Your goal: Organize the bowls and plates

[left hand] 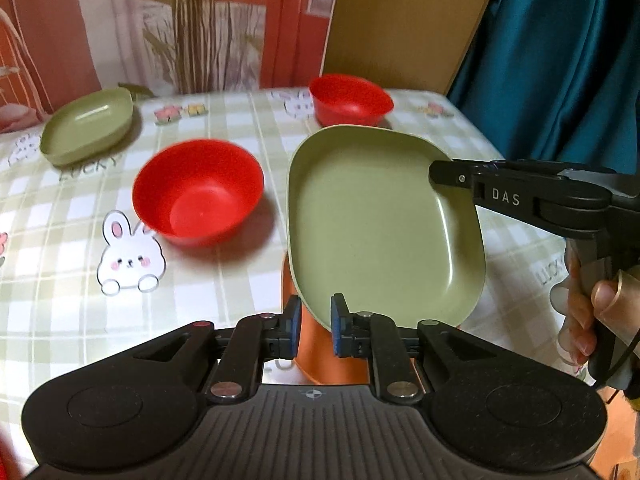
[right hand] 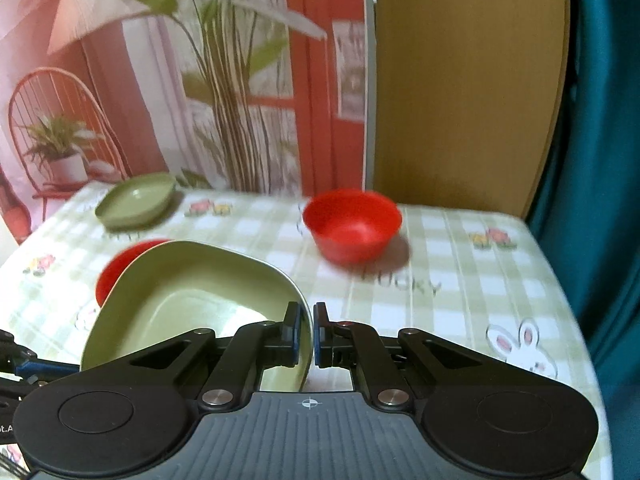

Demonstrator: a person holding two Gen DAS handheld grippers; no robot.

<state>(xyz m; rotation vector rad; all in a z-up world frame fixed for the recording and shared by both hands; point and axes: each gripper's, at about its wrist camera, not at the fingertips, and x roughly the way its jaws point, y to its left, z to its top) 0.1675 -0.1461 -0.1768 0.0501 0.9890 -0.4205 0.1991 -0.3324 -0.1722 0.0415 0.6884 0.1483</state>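
My right gripper (right hand: 308, 320) is shut on the rim of a green plate (right hand: 192, 296), which hangs tilted above the table. In the left wrist view the right gripper (left hand: 440, 172) clamps the green plate (left hand: 380, 220) at its right edge. My left gripper (left hand: 316, 320) sits just under the plate's near edge, pads a little apart. An orange thing (left hand: 312, 356) shows in the gap and below the plate; no pad visibly presses on it. Two red bowls (left hand: 198, 196) (left hand: 350, 98) and a second green plate (left hand: 88, 128) stand on the table.
The table wears a green checked cloth (left hand: 60, 280) with rabbit prints. A printed backdrop and a wooden panel (right hand: 460, 80) stand behind it, and a teal curtain (left hand: 560, 60) hangs at the right. A person's hand (left hand: 592, 312) grips the right gripper's handle.
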